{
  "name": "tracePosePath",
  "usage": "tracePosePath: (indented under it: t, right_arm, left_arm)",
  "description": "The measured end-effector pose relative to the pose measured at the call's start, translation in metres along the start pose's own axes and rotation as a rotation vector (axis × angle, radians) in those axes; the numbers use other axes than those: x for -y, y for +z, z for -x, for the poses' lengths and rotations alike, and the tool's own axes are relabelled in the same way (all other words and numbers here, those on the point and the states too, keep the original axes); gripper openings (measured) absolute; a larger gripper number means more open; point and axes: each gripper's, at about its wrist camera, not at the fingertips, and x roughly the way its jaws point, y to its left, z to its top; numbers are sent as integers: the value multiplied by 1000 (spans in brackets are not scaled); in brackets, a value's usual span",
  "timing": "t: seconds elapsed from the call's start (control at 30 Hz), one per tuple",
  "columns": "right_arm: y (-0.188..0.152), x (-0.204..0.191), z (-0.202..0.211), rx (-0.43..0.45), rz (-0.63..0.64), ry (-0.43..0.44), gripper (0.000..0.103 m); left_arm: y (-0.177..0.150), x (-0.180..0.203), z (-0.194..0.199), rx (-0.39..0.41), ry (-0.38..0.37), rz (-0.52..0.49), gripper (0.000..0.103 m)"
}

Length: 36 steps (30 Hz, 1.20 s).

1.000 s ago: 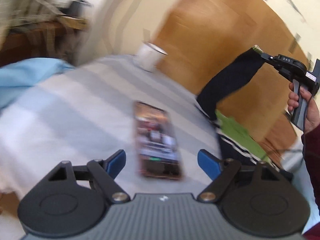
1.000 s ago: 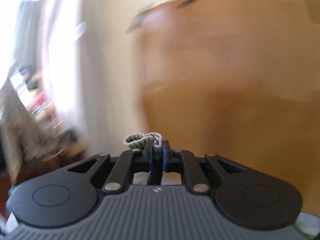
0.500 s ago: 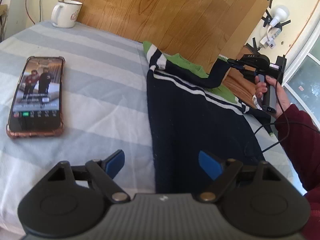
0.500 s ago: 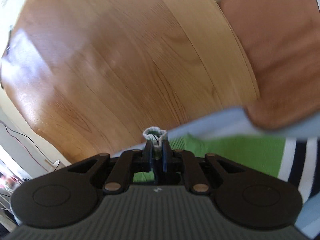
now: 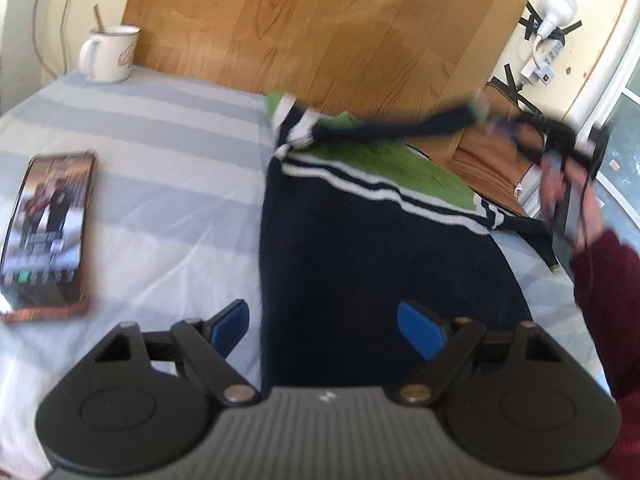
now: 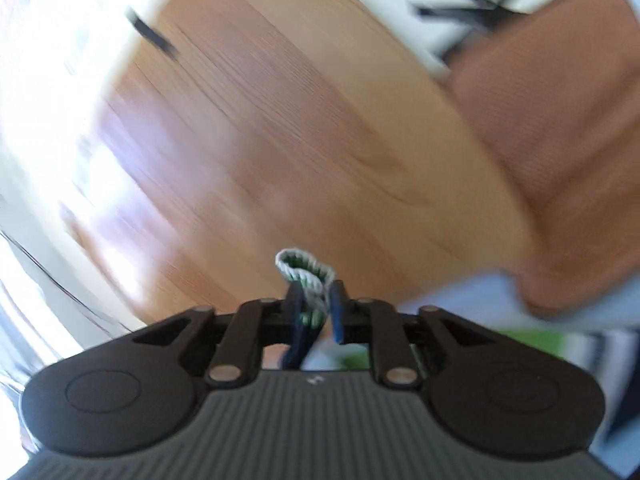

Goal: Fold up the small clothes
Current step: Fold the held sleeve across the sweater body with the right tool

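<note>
A small navy sweater (image 5: 372,280) with white stripes and a green yoke lies flat on the striped bed sheet (image 5: 160,184). My left gripper (image 5: 324,320) is open and empty, low over the sweater's near hem. My right gripper (image 6: 316,300) is shut on the cuff (image 6: 304,270) of one sleeve. In the left wrist view that sleeve (image 5: 400,130) is stretched in the air across the sweater's top toward the right gripper (image 5: 516,128) at the far right.
A phone (image 5: 48,228) with its screen lit lies on the sheet at the left. A white mug (image 5: 108,54) stands at the back left against the wooden headboard (image 5: 320,24). A brown cushion (image 6: 560,140) is at the right.
The right gripper has pulled the sleeve further right and level across the sweater's top. The left gripper has shifted a little closer over the hem and stays open.
</note>
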Motion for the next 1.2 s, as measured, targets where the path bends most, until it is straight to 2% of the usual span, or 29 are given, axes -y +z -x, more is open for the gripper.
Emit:
tracePosePath:
  t: [0.07, 0.13, 0.23, 0.4, 0.47, 0.57, 0.67, 0.8, 0.83, 0.87, 0.9, 0.97, 1.0, 1.1, 1.13, 1.17, 1.2]
  right_arm:
    - [-18, 26, 6, -68, -20, -94, 39]
    - [-30, 49, 25, -73, -74, -92, 39]
    - [-40, 66, 63, -28, -112, -82, 39]
    - [-53, 74, 97, -22, -155, -54, 39]
    - [-45, 70, 89, -33, -151, -40, 39]
    - [-38, 54, 67, -61, -91, -33, 39]
    - [-30, 40, 26, -115, -19, -46, 41]
    - [-28, 39, -31, -195, 38, -95, 43]
    - [-29, 40, -44, -224, 48, -97, 43]
    - [-31, 39, -53, -251, 66, -98, 33]
    - [-34, 37, -57, -258, 94, -115, 22]
    - [-33, 27, -56, -227, 146, -116, 16]
    - [-30, 24, -50, -181, 152, -89, 16]
    - [-18, 23, -25, -28, 99, -12, 15]
    - [-17, 26, -23, -13, 85, -22, 15]
    - [-19, 29, -25, -19, 83, -50, 9]
    - [-23, 33, -31, -41, 92, -106, 8]
  left_arm:
    - [17, 2, -7, 14, 6, -16, 84]
    - [40, 4, -16, 39, 13, -35, 84]
    - [82, 3, -39, 82, 52, -45, 86]
    - [139, -6, -109, 86, 142, -9, 86]
    - [152, -8, -135, 75, 153, 3, 86]
    - [163, -8, -163, 103, 154, 2, 86]
    - [166, -8, -183, 119, 156, -9, 86]
    - [164, -6, -205, 88, 167, -28, 86]
    - [163, -6, -210, 80, 173, -37, 82]
    - [162, -6, -214, 75, 176, -45, 75]
    - [162, -5, -217, 65, 176, -57, 47]
    - [160, -2, -220, 76, 222, -85, 23]
    - [159, -1, -217, 94, 216, -94, 12]
    - [154, -5, -202, 192, 207, -61, 10]
    - [153, -8, -200, 211, 211, -40, 10]
    - [153, -9, -201, 214, 226, -29, 10]
    - [154, -9, -205, 198, 270, -23, 11]
